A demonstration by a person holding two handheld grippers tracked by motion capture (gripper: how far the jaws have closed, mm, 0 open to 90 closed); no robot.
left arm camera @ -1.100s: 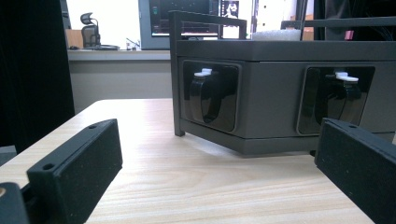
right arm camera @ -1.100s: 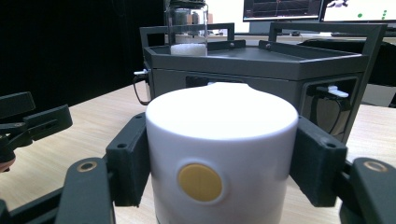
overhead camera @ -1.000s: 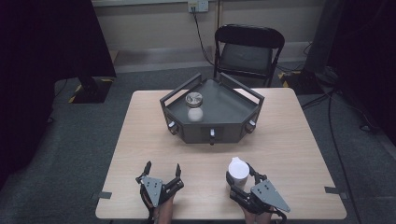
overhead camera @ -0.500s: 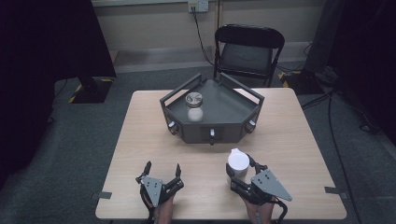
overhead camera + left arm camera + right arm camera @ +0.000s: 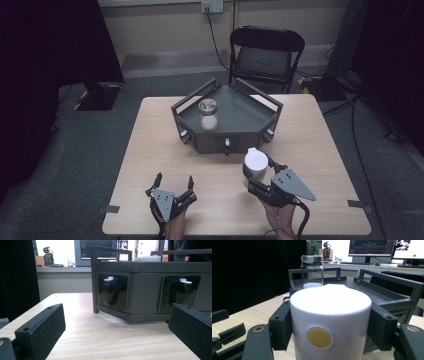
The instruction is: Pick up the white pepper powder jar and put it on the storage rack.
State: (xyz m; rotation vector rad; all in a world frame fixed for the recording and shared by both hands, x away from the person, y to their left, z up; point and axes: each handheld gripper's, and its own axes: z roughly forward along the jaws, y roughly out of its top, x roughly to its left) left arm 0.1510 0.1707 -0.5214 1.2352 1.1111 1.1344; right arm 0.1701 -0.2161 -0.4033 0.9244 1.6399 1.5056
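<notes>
My right gripper (image 5: 258, 169) is shut on a white cylindrical container (image 5: 255, 161) and holds it upright near the front of the table. In the right gripper view the container (image 5: 329, 315) shows a yellow dot, with a black jaw pressed on each side. Just beyond it stands a dark grey railed tray (image 5: 250, 120). A glass jar (image 5: 207, 112) with a metal lid and white contents stands in the tray's left part, and the jar (image 5: 312, 271) rises behind the container. My left gripper (image 5: 174, 178) rests open at the front left, nothing between its jaws.
The tray's front wall (image 5: 147, 297) carries black latch-like knobs with white tips (image 5: 110, 290). The wooden table (image 5: 150, 150) has bare room on both sides of the tray. A black folding chair (image 5: 265, 55) stands behind the table's far edge.
My right gripper has carried the white container forward toward the tray's front. The left gripper has stayed in place and open.
</notes>
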